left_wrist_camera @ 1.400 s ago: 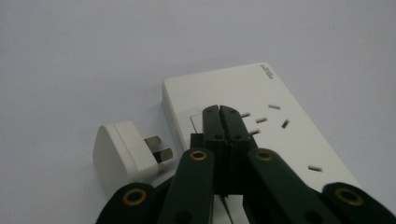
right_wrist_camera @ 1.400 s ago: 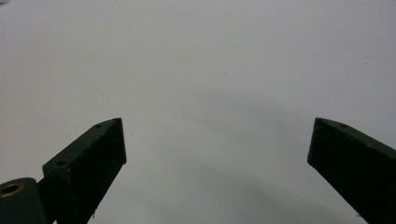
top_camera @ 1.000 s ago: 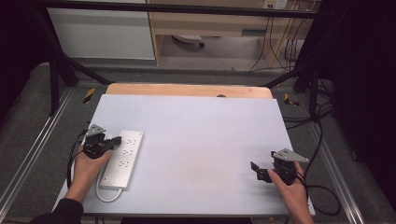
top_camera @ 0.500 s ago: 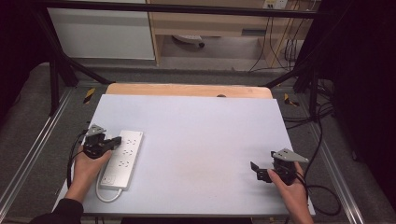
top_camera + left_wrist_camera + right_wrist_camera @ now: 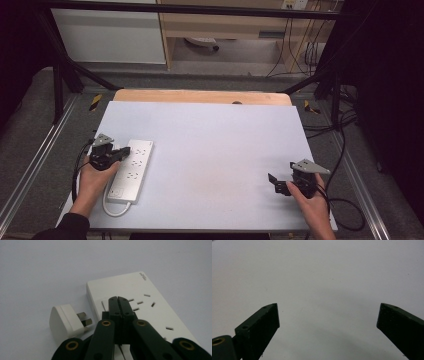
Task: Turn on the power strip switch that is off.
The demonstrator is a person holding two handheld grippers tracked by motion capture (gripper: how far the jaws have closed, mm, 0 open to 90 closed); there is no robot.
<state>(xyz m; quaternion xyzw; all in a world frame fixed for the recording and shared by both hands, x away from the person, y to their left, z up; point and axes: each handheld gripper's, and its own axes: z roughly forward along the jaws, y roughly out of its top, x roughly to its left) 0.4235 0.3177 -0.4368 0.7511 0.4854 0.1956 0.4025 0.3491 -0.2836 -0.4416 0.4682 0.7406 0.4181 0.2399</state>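
The left gripper [image 5: 119, 152] sits over the white power strip [image 5: 131, 170] near the left side of the table [image 5: 210, 145]. In the left gripper view its two jaws are pressed tight together, with nothing between them. Their tips [image 5: 117, 300] hang just above the strip [image 5: 155, 315], close to a row of slots.

A white plug [image 5: 66, 322] lies on its side just beside the strip. Its metal pins point at the strip's edge. The plug is not in any socket. A white cord [image 5: 112, 209] loops out from the near end of the strip.

The right gripper [image 5: 278, 183] is far away, at the right side of the table. Its jaws are wide apart and hold nothing. In its own view there is just bare table [image 5: 324, 277] between the tips [image 5: 328, 317].

Almost nothing has moved in the last second. Both hands sit in the same spots as before, and the strip lies just where it did. So the job seems to be waiting. I think the left gripper must spread its jaws first if it is to pick up the plug.
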